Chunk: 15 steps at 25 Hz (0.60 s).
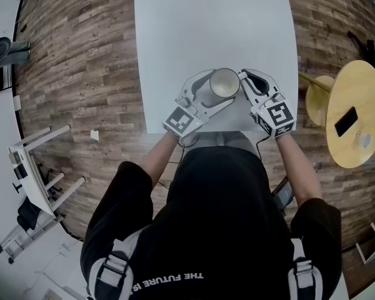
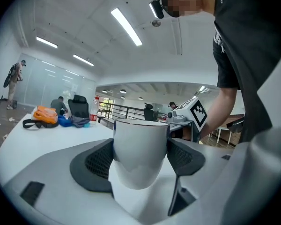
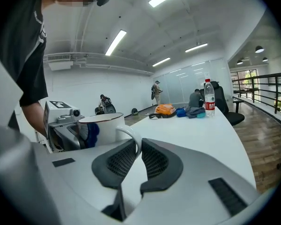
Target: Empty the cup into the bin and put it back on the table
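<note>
A white cup point(image 1: 224, 83) with a dark rim stands near the front edge of the white table point(image 1: 212, 30). My left gripper point(image 1: 216, 89) is shut on the cup's body point(image 2: 140, 149), with its dark pads point(image 2: 100, 161) pressing on both sides. My right gripper point(image 1: 242, 84) comes in from the right. Its pads point(image 3: 154, 161) are pinched on the cup's handle point(image 3: 131, 136). In the right gripper view the cup point(image 3: 100, 129) stands upright with the left gripper behind it. I cannot see inside the cup well enough to tell what it holds.
A round wooden table point(image 1: 356, 86) with a dark phone point(image 1: 345, 120) stands to the right, a wooden stool point(image 1: 319, 99) beside it. A white rack point(image 1: 31, 174) stands on the floor at the left. A water bottle point(image 3: 209, 97) and bags point(image 3: 166, 109) lie at the table's far end.
</note>
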{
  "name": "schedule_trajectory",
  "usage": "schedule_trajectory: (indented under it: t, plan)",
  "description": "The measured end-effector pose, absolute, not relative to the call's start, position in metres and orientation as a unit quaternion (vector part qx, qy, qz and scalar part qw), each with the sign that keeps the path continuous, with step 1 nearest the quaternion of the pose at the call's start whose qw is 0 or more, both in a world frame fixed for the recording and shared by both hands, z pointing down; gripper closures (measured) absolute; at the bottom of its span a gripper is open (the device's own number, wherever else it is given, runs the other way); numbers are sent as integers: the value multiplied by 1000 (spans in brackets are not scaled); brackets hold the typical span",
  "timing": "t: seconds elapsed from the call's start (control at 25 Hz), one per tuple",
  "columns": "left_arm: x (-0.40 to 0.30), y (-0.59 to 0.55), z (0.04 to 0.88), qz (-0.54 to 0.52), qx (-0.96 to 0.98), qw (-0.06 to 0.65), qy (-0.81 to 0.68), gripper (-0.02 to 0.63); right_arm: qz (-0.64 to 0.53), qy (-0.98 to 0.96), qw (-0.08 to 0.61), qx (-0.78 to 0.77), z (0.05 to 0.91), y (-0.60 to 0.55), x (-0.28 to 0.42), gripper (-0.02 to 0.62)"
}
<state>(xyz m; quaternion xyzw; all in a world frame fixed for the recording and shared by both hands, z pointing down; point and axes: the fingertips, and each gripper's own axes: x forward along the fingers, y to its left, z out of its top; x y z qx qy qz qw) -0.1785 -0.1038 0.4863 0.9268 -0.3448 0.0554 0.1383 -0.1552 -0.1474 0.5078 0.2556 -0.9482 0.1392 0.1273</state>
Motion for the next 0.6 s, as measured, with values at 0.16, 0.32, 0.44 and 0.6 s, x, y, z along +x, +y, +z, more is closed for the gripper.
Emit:
schedule_trajectory:
  t: [0.16, 0.32, 0.44, 0.6]
  plan:
    - [-188, -108, 451, 24, 924, 123, -360, 249, 123, -950, 111, 263, 475, -151, -162, 548]
    - [-176, -113, 429, 27, 936, 99, -338, 249, 110, -943, 114, 292, 450, -154, -148, 546]
    - [-138, -113, 418, 25, 955, 98, -280, 249, 109, -923, 118, 348, 438, -150, -105, 546]
    - [-66, -101, 413, 31, 975, 110, -190, 250, 115, -887, 130, 428, 431, -132, -27, 546]
